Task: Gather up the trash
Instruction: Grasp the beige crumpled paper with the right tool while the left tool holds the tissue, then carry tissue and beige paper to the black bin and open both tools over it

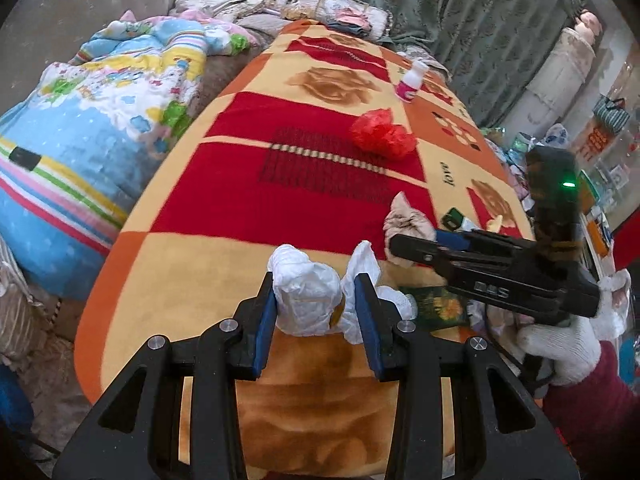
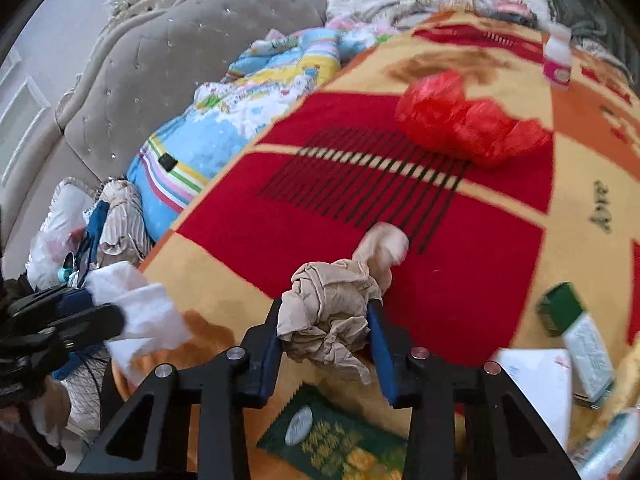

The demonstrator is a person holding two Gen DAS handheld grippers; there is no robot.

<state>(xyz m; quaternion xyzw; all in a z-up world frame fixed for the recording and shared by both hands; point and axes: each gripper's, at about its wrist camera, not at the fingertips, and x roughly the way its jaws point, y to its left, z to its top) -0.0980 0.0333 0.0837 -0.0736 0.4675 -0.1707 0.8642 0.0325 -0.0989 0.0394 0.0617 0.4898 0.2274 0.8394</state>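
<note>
A crumpled white tissue (image 1: pixel 308 300) sits between the blue pads of my left gripper (image 1: pixel 316 292), which is shut on it just above the blanket's near edge. In the right wrist view that left gripper (image 2: pixel 92 312) and the white tissue (image 2: pixel 140 308) appear at the left. My right gripper (image 2: pixel 324 312) is shut on a crumpled beige paper wad (image 2: pixel 332 304). From the left wrist view, the right gripper (image 1: pixel 400 248) reaches in from the right with the beige wad (image 1: pixel 404 220) at its tips. A red plastic bag (image 1: pixel 382 132) (image 2: pixel 468 120) lies further back on the blanket.
The patterned red and yellow blanket (image 1: pixel 240 200) covers the bed. A small white bottle with a pink label (image 1: pixel 410 82) stands far back. A green box (image 2: pixel 560 308) and a green packet (image 2: pixel 340 444) lie near the right gripper. Folded quilts (image 1: pixel 100 128) are piled at the left.
</note>
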